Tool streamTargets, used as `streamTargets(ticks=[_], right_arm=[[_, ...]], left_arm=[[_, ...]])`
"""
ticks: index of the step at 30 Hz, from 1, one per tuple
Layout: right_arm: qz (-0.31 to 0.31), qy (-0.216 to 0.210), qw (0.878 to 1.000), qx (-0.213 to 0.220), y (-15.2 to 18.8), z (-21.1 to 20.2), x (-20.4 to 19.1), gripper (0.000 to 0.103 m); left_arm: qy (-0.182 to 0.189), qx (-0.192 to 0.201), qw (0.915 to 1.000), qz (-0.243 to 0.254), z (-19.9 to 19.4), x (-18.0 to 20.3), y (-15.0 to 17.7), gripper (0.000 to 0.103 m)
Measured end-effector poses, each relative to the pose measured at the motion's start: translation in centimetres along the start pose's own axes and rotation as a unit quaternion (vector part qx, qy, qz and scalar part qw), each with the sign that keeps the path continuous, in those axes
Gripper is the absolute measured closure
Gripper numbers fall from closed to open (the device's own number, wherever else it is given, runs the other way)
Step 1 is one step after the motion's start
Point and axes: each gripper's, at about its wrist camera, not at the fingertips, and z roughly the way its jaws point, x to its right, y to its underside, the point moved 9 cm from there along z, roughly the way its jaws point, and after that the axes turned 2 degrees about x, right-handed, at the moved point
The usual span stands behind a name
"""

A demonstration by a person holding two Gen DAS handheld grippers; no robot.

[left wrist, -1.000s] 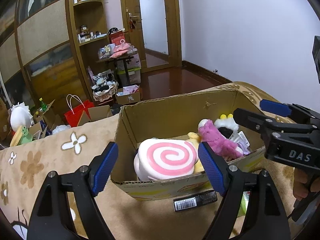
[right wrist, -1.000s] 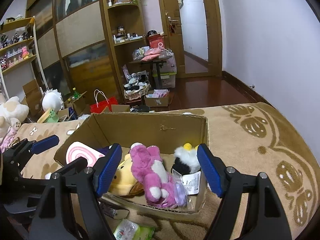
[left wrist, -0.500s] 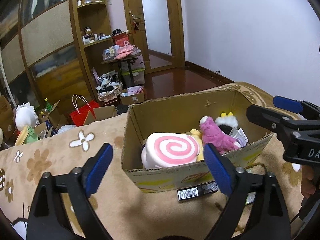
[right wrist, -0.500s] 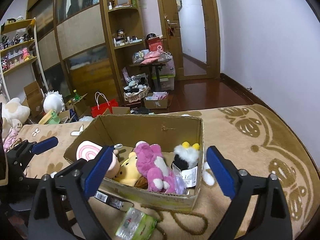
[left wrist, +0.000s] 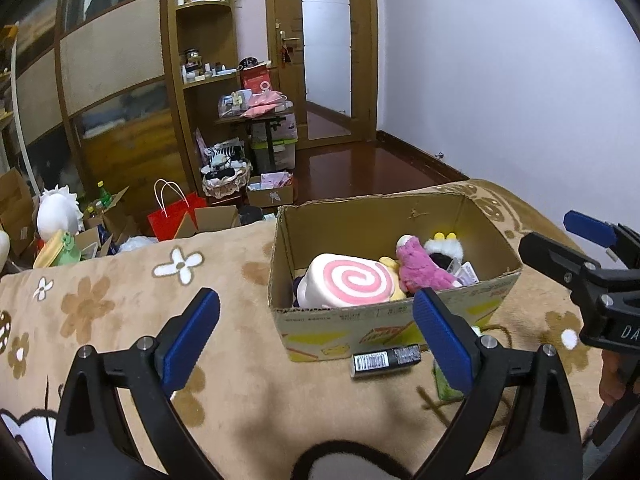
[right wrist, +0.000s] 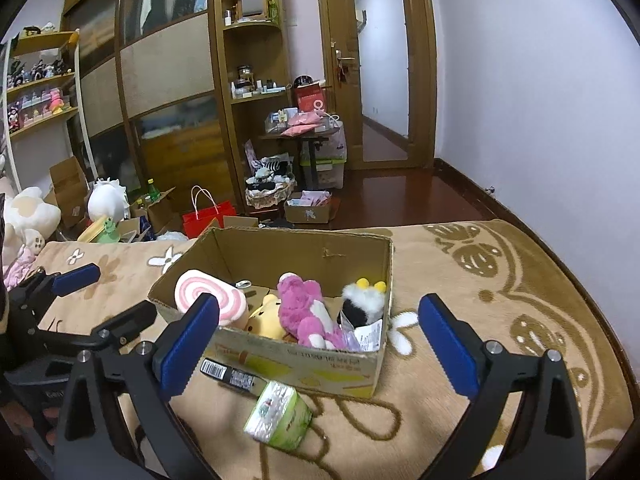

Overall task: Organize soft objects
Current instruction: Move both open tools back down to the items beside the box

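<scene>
A cardboard box [left wrist: 396, 320] [right wrist: 304, 368] stands on the beige blanket. In it lie a pink swirl cushion [left wrist: 352, 282] [right wrist: 200, 290], a yellow plush [right wrist: 270, 320], a pink plush [left wrist: 424, 270] [right wrist: 304, 308] and a black-and-white plush [left wrist: 446, 250] [right wrist: 362, 302]. My left gripper [left wrist: 316, 334] is open and empty, above the blanket in front of the box; it also shows in the right wrist view [right wrist: 86, 300]. My right gripper [right wrist: 318, 342] is open and empty, in front of the box; it also shows in the left wrist view [left wrist: 576, 248].
A black tube with a barcode [left wrist: 386, 358] [right wrist: 232, 376] and a green tissue pack [right wrist: 280, 410] lie on the blanket in front of the box. Beyond the bed are a red bag [left wrist: 176, 216], cartons, plush toys [right wrist: 28, 216], wooden shelves and a door.
Both grippers have drawn back from the box, which now looks smaller and farther away. Both stay open and empty. The toys in the box have not moved.
</scene>
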Motion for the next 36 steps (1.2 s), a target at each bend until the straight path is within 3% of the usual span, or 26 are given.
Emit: streamTargets(ticks=[6,13,24,36], right_arm=[[-0.008,0.002,1.000,0.003,0.2,-1.5,-0.5,0.000],[-0.017,0.000,1.000,-0.005,1.2,-2.3,-1.2,0.000],[-0.039,0.005,0.998,-0.047,3.7,-0.5,-1.8,0.000],[-0.047,0.014,0.993,-0.104,6.6,2.6,-1.8,0.000]], left_arm=[[0.002,-0.006,0.9999,-0.012,-1.3,-0.3,0.4,0.006],[0.012,-0.044,0.9986,-0.029,-0.7,-0.7,1.0,0.006],[0.048,-0.108,0.9904,-0.071,3.1,-0.5,3.0,0.006],[0.093,-0.157,0.9814,-0.061,7.0,2.4,4.3,0.006]])
